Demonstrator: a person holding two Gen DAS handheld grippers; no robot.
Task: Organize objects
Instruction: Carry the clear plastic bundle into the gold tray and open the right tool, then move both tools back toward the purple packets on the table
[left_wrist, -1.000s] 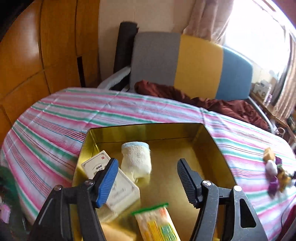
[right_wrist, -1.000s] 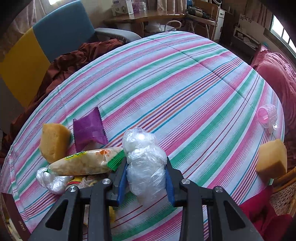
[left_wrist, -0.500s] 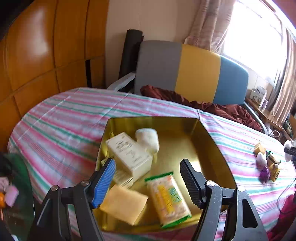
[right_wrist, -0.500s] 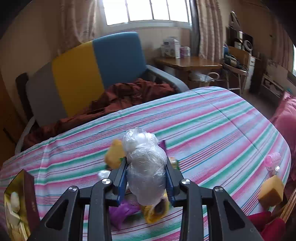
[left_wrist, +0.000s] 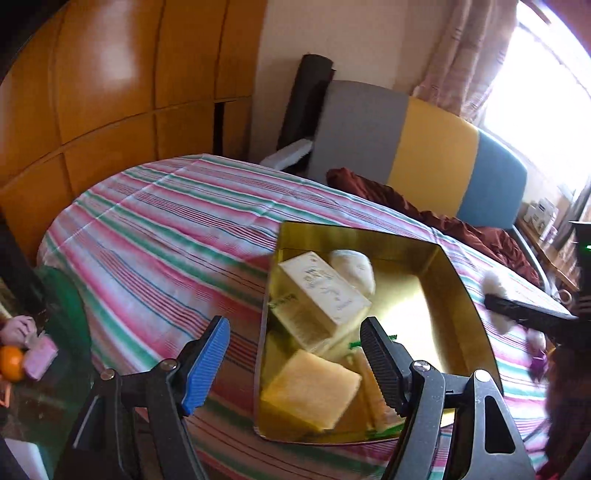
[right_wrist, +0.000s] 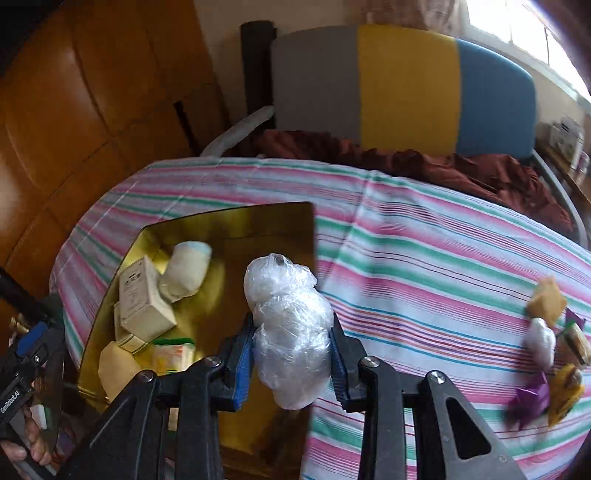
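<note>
Gold tin (right_wrist: 229, 225) already holds a box (right_wrist: 142, 295), sponge (left_wrist: 310, 391) and more; your right hand-held gripper (right_wrist: 291, 343) clamps the plastic wad (right_wrist: 288, 325) over it. Left hand-held gripper (left_wrist: 295, 358): wide, empty. Leftovers (right_wrist: 554, 332) wait at 3 o'clock.

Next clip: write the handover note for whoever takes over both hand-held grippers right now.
Left hand-held gripper: open and empty, at the near left edge of the gold tin.
Right hand-held gripper: shut on the clear plastic bundle, by the tin's right wall.
Done: white box, rolled white cloth, yellow sponge and green-edged snack packet lie in the tin.
Left: drop the bundle in, then clear the pile of small items on the striped cloth.
</note>
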